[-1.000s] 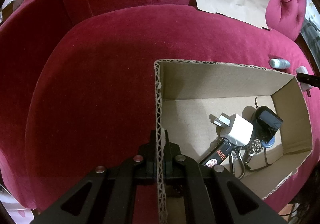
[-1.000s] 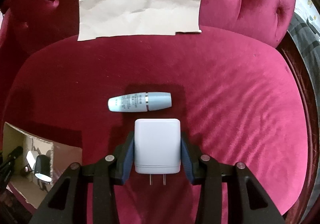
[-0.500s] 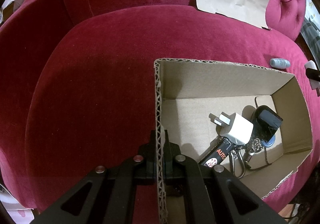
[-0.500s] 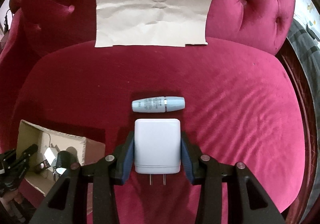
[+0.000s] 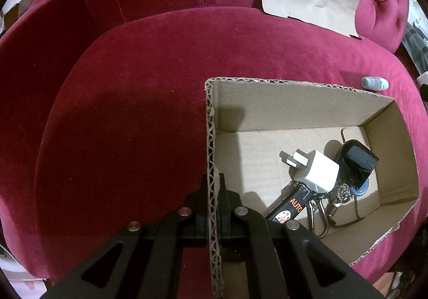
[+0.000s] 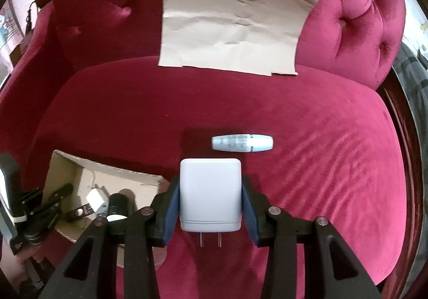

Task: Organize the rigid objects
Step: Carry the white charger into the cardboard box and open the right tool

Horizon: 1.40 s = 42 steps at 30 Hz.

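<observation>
The left gripper [image 5: 213, 186] is clamped on the near wall of the cardboard box [image 5: 299, 109], evidently to steady it on the red sofa seat [image 5: 128, 117] for filling, exactly as a second ago. The right gripper [image 6: 210, 198] grasps a white charger [image 6: 210, 192] by its sides, prongs toward the camera. Since then it has lifted away from the pale tube [image 6: 242, 143] on the cushion, and the box now shows nearer at lower left.

Ahead-right of the left gripper [image 5: 213, 186], the white charger [image 5: 317, 172] covers part of the black keyring tag [image 5: 290, 205]; tangled keys [image 5: 323, 208] stay indistinct.
</observation>
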Each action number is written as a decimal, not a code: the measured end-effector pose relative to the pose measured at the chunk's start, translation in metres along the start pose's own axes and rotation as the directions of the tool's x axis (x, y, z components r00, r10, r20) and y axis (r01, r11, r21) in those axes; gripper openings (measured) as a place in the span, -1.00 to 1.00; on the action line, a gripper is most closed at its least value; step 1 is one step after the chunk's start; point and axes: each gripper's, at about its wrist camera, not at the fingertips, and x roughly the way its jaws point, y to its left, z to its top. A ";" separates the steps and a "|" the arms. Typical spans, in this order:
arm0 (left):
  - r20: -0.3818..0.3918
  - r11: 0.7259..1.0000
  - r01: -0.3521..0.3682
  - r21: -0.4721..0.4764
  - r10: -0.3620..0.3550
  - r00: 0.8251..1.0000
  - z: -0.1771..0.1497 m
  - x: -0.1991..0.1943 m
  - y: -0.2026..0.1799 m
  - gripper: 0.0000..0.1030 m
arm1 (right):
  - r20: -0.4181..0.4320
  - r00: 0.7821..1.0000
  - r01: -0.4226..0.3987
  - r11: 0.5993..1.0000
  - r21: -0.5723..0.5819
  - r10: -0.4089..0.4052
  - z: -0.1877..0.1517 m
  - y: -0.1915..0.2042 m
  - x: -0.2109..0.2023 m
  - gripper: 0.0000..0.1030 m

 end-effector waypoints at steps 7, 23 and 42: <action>0.001 1.000 -0.002 0.005 0.002 1.000 0.000 0.000 0.000 -0.94 | 0.004 0.999 -0.037 0.998 -0.045 0.037 -0.004 0.024 -0.009 -0.12; 0.000 1.000 0.001 0.003 -0.001 1.000 0.000 0.001 0.000 -0.94 | -0.016 0.991 -0.131 0.985 -0.111 0.130 -0.010 0.085 -0.007 -0.12; -0.001 1.000 0.006 0.001 -0.006 1.000 0.000 0.001 0.000 -0.94 | -0.047 0.989 -0.147 0.979 -0.138 0.142 -0.031 0.131 0.016 -0.12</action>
